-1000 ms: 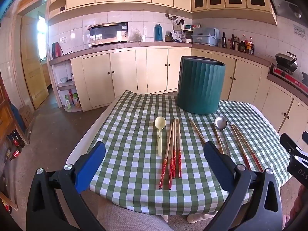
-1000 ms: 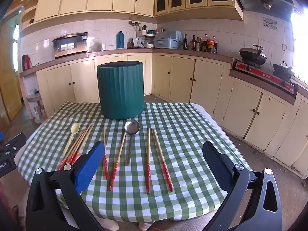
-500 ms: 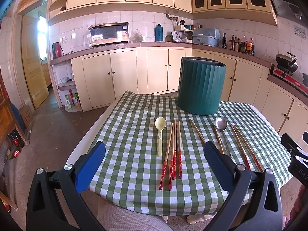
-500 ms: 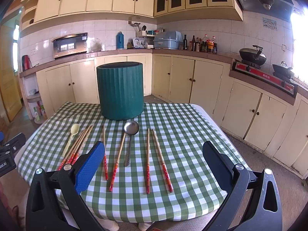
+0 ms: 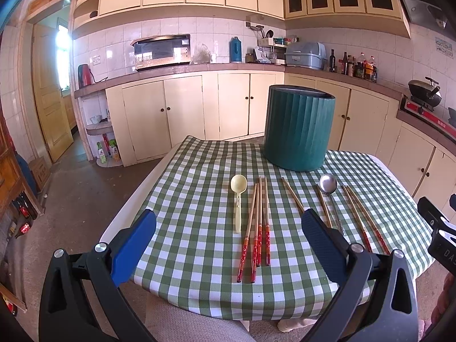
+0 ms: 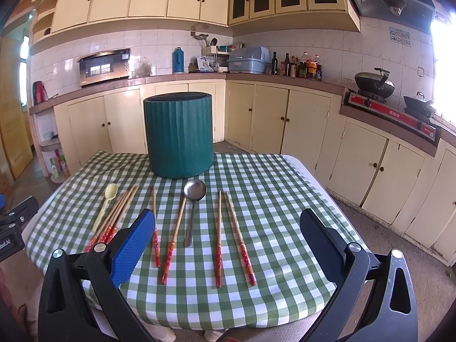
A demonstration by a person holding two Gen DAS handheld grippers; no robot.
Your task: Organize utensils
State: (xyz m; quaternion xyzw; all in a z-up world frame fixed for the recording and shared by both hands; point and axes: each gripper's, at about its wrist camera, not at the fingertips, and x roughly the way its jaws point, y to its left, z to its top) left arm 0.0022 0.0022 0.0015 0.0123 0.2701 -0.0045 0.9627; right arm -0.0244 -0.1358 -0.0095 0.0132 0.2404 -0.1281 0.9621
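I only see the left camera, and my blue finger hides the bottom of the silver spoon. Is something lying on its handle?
Observer: No. The right camera shows the silver spoon whole, and its handle lies bare on the checkered cloth.
Operator: What about the two chopsticks next to it that my finger hides?
Observer: The two loose chopsticks lean toward each other, and their red ends come close near the front edge without touching.
Operator: Is the other grabber holding anything?
Observer: No. The right gripper is open and empty, and it points at the middle of the row.
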